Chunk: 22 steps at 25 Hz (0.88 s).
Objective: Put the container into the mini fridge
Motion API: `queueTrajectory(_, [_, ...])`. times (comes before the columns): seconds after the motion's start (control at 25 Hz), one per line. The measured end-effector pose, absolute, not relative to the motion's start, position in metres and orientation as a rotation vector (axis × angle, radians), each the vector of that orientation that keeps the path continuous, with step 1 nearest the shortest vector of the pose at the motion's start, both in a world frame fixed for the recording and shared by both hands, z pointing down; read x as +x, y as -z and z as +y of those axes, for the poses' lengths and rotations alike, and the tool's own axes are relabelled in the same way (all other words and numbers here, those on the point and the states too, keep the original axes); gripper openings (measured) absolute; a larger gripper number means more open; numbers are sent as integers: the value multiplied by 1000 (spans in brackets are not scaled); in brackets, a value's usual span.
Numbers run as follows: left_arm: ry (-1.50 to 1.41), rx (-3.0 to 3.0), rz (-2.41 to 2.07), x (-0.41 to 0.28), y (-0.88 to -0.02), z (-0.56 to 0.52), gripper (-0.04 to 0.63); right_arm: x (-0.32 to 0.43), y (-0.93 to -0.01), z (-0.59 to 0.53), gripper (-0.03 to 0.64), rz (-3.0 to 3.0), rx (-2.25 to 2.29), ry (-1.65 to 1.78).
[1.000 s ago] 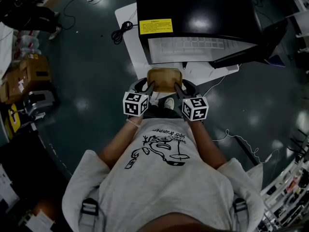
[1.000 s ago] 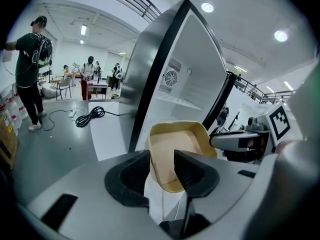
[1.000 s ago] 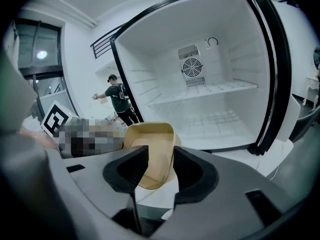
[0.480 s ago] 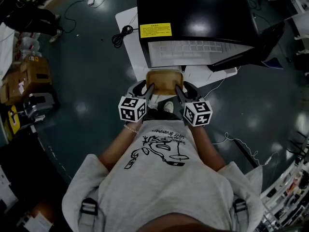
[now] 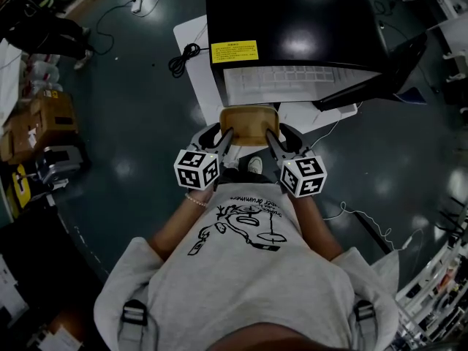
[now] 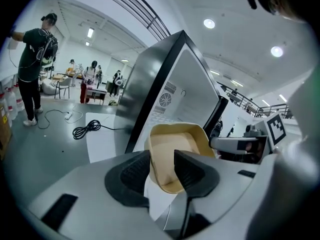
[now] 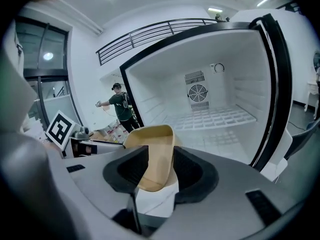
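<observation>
A person stands on a dark, glossy floor (image 5: 131,108) facing an open mini fridge (image 5: 292,20), carrying a tan container (image 5: 248,123) between two hand-held grippers. The container hangs in the air just in front of the fridge opening, not yet inside.

The left gripper (image 5: 225,137) is clamped on the container's left wall, and the right gripper (image 5: 271,137) on its right wall. Each has one dark ribbed jaw inside the wall and one outside.

To do this step well, I judge both grippers should go forward together at one height, so that the thin walls neither twist nor slip. The base should clear the front lip before the container is lowered flat on the wire shelf (image 7: 215,119). Only then should the jaws let go. The door (image 7: 272,84) stands wide at the right, so the way in looks clear.

The container is a shallow tray with rounded corners, matte and smooth, seemingly moulded fibre or light plastic, and looks empty. The fridge is glossy black outside and bears a yellow label (image 5: 235,50). Inside it is smooth white, with a round fan grille (image 7: 198,92) on the back wall. A black cable (image 5: 183,50) lies coiled beside it.
</observation>
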<state>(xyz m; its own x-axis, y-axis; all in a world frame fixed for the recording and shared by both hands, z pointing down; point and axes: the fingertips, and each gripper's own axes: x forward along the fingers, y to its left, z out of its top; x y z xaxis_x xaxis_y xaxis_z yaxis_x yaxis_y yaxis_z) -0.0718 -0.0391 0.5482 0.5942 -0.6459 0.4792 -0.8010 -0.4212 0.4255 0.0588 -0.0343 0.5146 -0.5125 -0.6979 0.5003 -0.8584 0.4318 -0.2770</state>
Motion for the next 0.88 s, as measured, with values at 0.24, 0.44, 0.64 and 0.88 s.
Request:
queueTrajectory(0.24, [-319,2224,-1114,-71,-541,-43,161,60,-510,-37,167,-2367,1370,-730])
queueTrajectory(0.44, [-313,2244,-1078,-73,-537,-46,161,58,-506,-37,167,-2351,1412,-731])
queueTrajectory(0.64, [-307,2278,-1038,-75,-531,-51,161,55,-500,-38,167,-2331,1461,-725])
queueTrajectory(0.88, [-305,2289,-1019,-71,-528,-55,161,55,-496,-39,167,-2328,1482,-717])
